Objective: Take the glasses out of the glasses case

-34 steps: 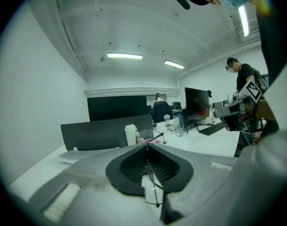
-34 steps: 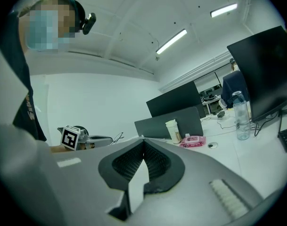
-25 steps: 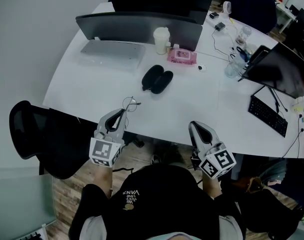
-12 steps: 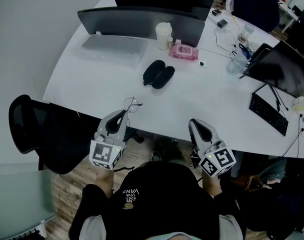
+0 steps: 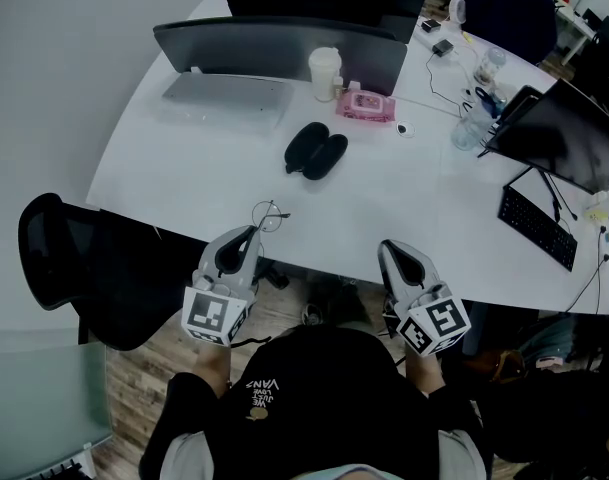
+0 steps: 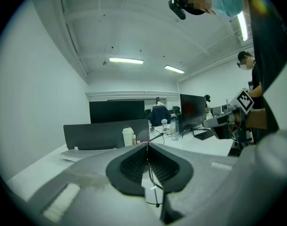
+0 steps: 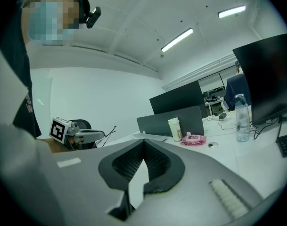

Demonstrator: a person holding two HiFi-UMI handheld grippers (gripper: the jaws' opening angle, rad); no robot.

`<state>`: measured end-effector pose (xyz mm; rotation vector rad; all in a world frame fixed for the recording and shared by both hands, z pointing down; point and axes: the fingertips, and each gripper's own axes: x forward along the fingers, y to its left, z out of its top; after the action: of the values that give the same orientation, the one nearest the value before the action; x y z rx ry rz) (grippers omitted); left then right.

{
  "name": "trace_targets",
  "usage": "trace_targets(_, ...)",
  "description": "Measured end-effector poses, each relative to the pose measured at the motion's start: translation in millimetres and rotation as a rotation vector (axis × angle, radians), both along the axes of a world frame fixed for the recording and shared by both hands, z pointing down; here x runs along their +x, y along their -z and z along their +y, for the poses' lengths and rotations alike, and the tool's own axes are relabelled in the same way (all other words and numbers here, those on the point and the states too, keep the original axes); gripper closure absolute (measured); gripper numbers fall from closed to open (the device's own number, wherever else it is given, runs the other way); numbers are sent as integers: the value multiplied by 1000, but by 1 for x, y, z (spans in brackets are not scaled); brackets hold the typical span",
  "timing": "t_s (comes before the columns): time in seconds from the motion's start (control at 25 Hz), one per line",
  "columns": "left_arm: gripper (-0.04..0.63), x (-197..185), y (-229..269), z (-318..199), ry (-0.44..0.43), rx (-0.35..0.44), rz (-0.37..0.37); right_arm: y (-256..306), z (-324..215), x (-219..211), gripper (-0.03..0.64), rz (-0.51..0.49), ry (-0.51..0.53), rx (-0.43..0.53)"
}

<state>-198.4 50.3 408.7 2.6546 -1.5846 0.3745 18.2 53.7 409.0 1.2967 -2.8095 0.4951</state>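
Note:
Thin wire-rimmed glasses hang over the near edge of the white desk, held by one temple. My left gripper is shut on that temple. In the left gripper view the wire runs down between the closed jaws of my left gripper. The black glasses case lies open on the desk, farther back and apart from both grippers. My right gripper sits at the desk's near edge to the right, jaws shut with nothing between them.
At the back of the desk are a grey screen panel, a flat laptop, a white cup and a pink wipes pack. A monitor, keyboard and bottle are at the right. A black chair is on the left.
My left gripper and the glasses in it have shifted slightly to the right and nearer. The right gripper and the case stay put.

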Motion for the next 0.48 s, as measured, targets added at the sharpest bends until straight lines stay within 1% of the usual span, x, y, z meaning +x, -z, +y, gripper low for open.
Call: trace_targets(0.48, 586, 0, 2, 0, 1, 3, 0, 1, -1, -2, 617, 7, 3, 7)
